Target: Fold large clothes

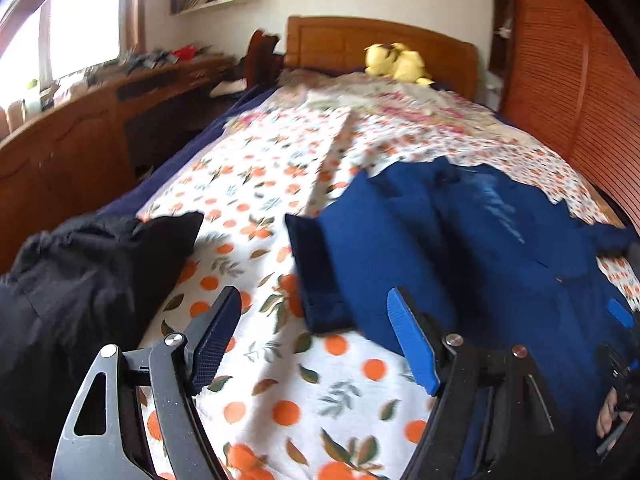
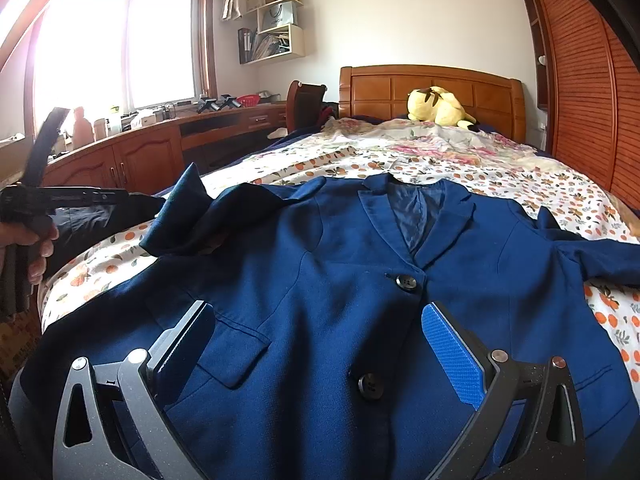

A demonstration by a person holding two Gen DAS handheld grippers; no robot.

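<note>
Both grippers' fingers open, empty: right gripper (image 2: 316,350) over blazer (image 2: 340,264), left gripper (image 1: 314,336) beside sleeve (image 1: 320,276). Fold unstarted; next, pinch sleeve.

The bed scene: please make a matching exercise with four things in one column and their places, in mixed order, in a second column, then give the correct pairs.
Things:
1. blue blazer
2. yellow plush toy
3. black garment
4. wooden chair

Places:
A. beside the bed, near the desk
B. spread flat, front up, on the orange-print sheet
C. at the headboard
D. bunched at the bed's left edge

Pairs: 1-B, 2-C, 3-D, 4-A
</note>
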